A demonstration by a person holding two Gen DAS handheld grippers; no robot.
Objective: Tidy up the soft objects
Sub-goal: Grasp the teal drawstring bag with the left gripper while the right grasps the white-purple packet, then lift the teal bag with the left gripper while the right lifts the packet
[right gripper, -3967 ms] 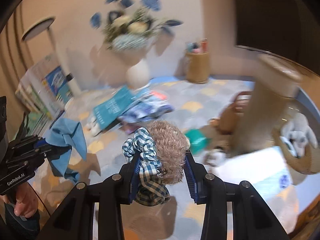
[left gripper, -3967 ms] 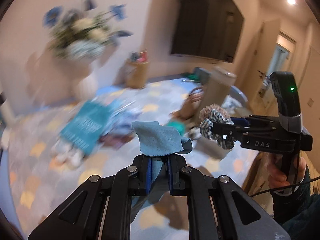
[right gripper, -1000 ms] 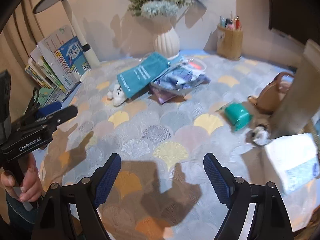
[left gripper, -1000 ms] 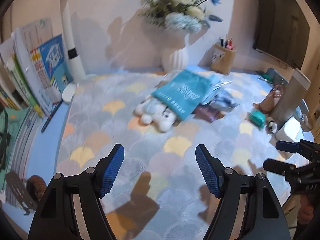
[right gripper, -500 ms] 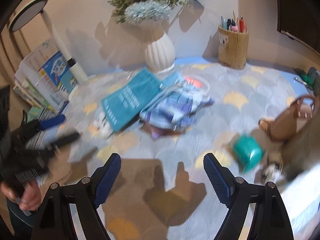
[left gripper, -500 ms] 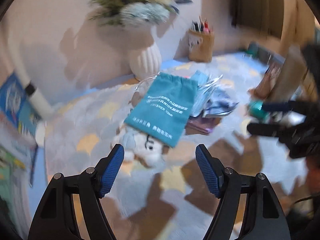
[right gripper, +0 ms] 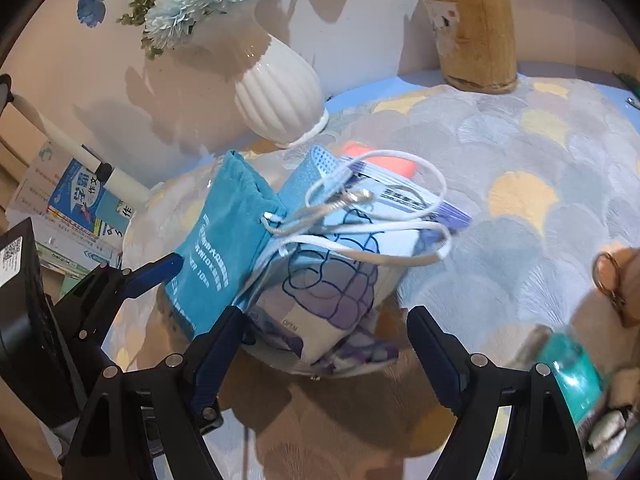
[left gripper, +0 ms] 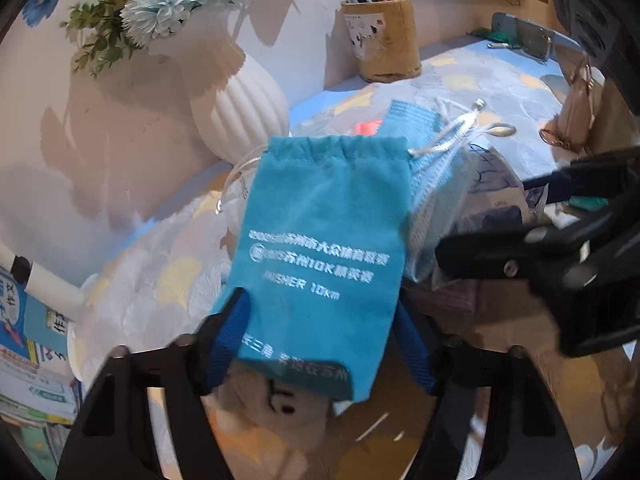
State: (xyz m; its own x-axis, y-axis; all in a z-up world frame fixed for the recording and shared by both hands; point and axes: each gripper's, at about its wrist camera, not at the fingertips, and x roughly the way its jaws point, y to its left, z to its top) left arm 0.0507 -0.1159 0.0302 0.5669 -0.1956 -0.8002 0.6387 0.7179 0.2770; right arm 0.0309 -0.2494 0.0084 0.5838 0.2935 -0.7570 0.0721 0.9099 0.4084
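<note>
A teal drawstring pouch (left gripper: 320, 248) with white lettering lies on the patterned cloth, over a white plush toy (left gripper: 276, 400). My left gripper (left gripper: 320, 340) is open, its fingers either side of the pouch's near end. Beside the pouch lie a blue face mask (left gripper: 432, 184) and a plastic packet with a purple drawing (right gripper: 332, 292), with white cords (right gripper: 380, 216) over them. My right gripper (right gripper: 324, 344) is open, straddling the packet's near edge. The pouch also shows in the right wrist view (right gripper: 216, 248), with the left gripper (right gripper: 132, 280) beside it.
A white ribbed vase (right gripper: 280, 96) with blue flowers stands behind the pile. A wooden pen holder (right gripper: 476, 40) is at the back right. Books (right gripper: 76, 216) and a lamp stem lie at the left. A tan bag (left gripper: 576, 108) and a teal object (right gripper: 576, 368) sit to the right.
Four seconds ago both grippers held soft items; since then both are open and empty. In the last half second both moved in close to the pouch and packet pile.
</note>
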